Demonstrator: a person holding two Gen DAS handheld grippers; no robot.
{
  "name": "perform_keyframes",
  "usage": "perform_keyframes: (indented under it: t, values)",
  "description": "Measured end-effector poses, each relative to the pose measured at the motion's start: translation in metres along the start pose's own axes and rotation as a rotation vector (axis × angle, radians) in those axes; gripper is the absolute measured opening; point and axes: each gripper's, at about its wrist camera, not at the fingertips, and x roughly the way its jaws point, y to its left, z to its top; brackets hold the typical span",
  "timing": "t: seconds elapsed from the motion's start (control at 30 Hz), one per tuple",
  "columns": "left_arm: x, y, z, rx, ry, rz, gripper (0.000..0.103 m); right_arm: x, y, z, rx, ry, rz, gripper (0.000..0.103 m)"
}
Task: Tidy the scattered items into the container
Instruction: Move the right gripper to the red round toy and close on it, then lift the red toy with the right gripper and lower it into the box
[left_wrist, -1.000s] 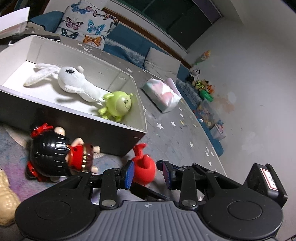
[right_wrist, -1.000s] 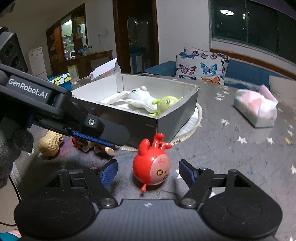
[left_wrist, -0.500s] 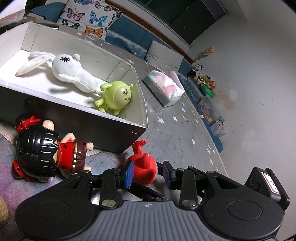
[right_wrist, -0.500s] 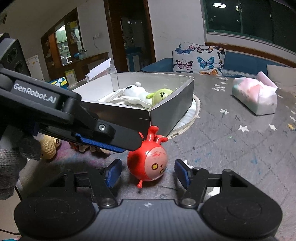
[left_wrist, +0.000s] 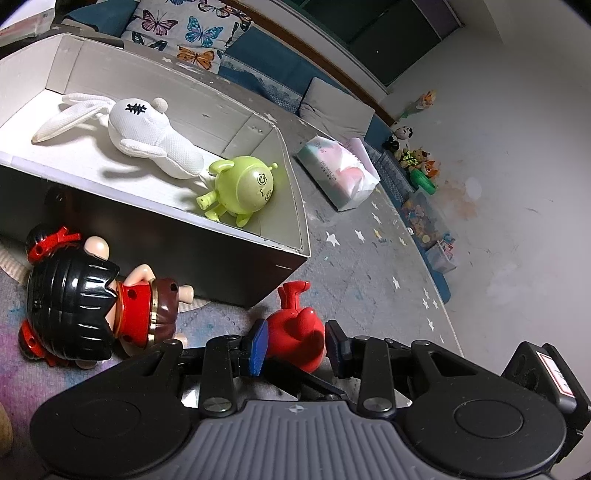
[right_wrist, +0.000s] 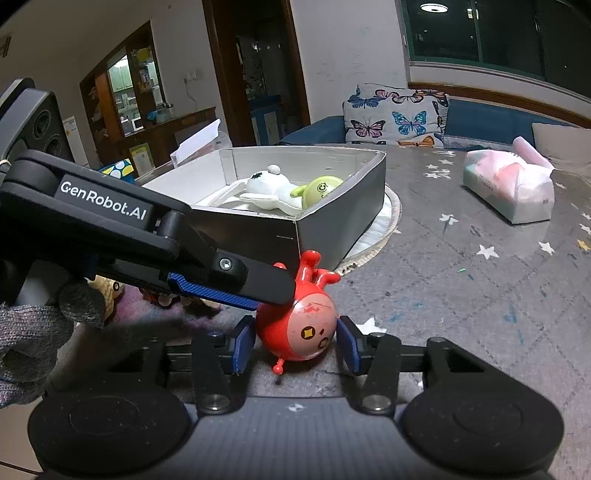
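White plush rabbit, green round figure already boxed in grey cardboard box. Your right gripper brackets red round toy, fingers apart; left gripper likewise. Black-haired doll remains.

**What the surfaces look like from my feed**

I read the red toy as glossy hard plastic, scuffed on its face. The doll at nine o'clock has shiny lacquered-looking hair. Inside the cardboard box, matt and dark outside, pale within, lie a white mesh-cloth rabbit and a glossy green figure. The tissue pack at two o'clock is smooth plastic film.
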Motion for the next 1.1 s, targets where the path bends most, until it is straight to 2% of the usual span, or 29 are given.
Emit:
perform_keyframes:
  t: [0.4, 0.63, 0.87, 1.1]
  values:
    - [-0.011, -0.005, -0.007, -0.004, -0.006, -0.02, 0.036, -0.017, 0.009, -0.002, -0.025, -0.017, -0.014, 0.048]
    - [-0.038, -0.024, -0.006, 0.026, -0.076, -0.05, 0.036, -0.041, 0.028, 0.011, -0.1, -0.082, -0.043, 0.048]
    - [-0.066, -0.027, 0.027, 0.042, -0.196, -0.032, 0.036, -0.037, 0.042, 0.05, -0.178, -0.129, -0.022, 0.047]
    - [-0.069, -0.003, 0.068, 0.015, -0.249, 0.013, 0.036, -0.001, 0.049, 0.091, -0.217, -0.108, 0.03, 0.047]
